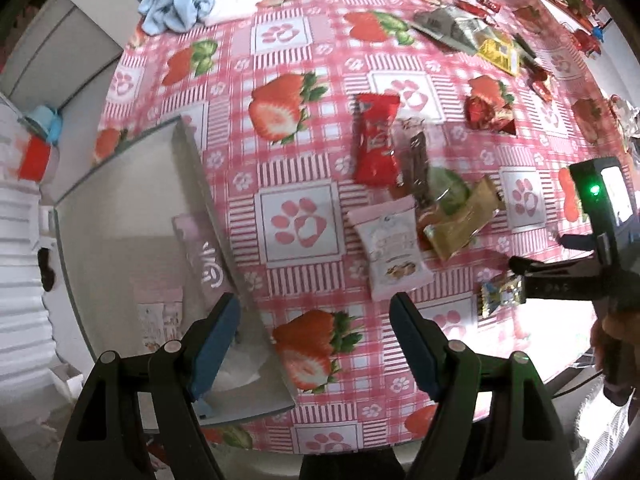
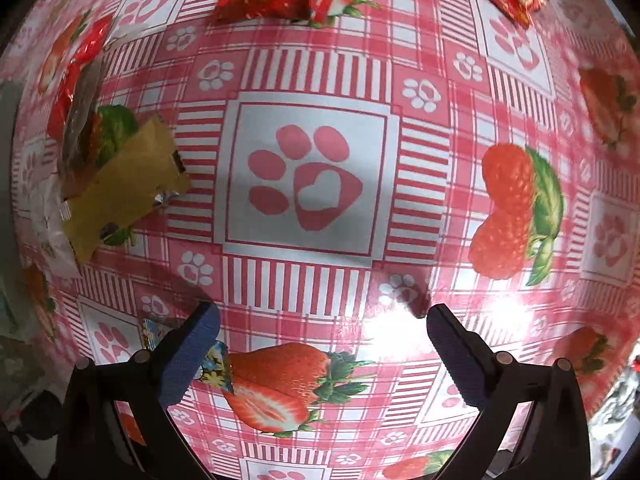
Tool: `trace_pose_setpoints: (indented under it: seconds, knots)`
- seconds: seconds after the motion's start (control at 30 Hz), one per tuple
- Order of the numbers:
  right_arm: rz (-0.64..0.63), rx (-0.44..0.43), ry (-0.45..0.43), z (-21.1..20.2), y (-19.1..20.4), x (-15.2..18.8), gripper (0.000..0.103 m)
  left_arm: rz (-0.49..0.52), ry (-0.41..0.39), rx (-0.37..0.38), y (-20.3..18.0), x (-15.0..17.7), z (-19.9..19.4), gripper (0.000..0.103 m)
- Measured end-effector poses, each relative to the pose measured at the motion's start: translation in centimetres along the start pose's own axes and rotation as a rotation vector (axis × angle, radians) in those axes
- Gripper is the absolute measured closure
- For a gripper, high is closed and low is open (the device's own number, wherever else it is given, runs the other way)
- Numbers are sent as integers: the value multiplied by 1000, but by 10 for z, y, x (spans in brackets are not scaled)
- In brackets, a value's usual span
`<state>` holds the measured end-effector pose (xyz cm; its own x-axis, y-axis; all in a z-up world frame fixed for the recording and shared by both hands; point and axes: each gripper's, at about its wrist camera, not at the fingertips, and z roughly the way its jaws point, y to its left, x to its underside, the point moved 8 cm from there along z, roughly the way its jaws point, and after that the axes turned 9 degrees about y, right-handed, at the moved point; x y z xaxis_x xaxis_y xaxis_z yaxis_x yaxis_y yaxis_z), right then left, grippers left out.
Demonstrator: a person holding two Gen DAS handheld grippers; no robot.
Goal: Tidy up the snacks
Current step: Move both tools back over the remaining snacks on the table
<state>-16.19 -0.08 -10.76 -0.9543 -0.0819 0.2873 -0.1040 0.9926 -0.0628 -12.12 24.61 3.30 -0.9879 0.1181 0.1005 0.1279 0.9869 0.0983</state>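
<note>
Both claws point straight down at the table (image 1: 304, 152), which is covered in a pink checked cloth printed with strawberries and paw marks. The left claw (image 1: 316, 344) stands released, its blue pads wide apart with nothing between them; its left finger hangs over the near corner of a shallow grey tray (image 1: 120, 208) at 9 o'clock, where a pink packet (image 1: 204, 260) leans against the tray's right wall. The right claw (image 2: 324, 344) is likewise released and empty over bare cloth; in the left wrist view it shows at 3 o'clock, gripped by a person's hand (image 1: 612, 340). The snacks lie loose on the cloth: a red wrapper (image 1: 374, 140) at 12 o'clock of the left claw, with a clear packet (image 1: 416, 156), a white biscuit pouch (image 1: 390, 244) and a gold packet (image 1: 460, 224) bunched just beside it. A small blue foil sweet (image 2: 212, 364) lies under the right claw's left finger, partly hidden by it; whether they touch cannot be told. More wrappers (image 1: 472, 36) lie scattered at the far edge, and crumpled blue and white cloths (image 1: 200, 0) at 11 o'clock.
</note>
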Motion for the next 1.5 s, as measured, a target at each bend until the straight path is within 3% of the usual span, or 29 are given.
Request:
trace_pose_setpoints:
  seconds: [0.1, 0.37, 0.77, 1.5]
  knots:
    - [-5, -14, 1, 5, -18, 2, 0, 1, -5, -15, -2, -5, -3, 23]
    - [-6, -12, -7, 3, -10, -24, 0, -35, -6, -55, 5, -10, -9, 23]
    - [-8, -10, 3, -2, -9, -21, 0, -81, -15, -83, 20, -12, -16, 23]
    - [-6, -11, -10, -2, -10, -19, 0, -63, 6, -102, 14, -14, -12, 23]
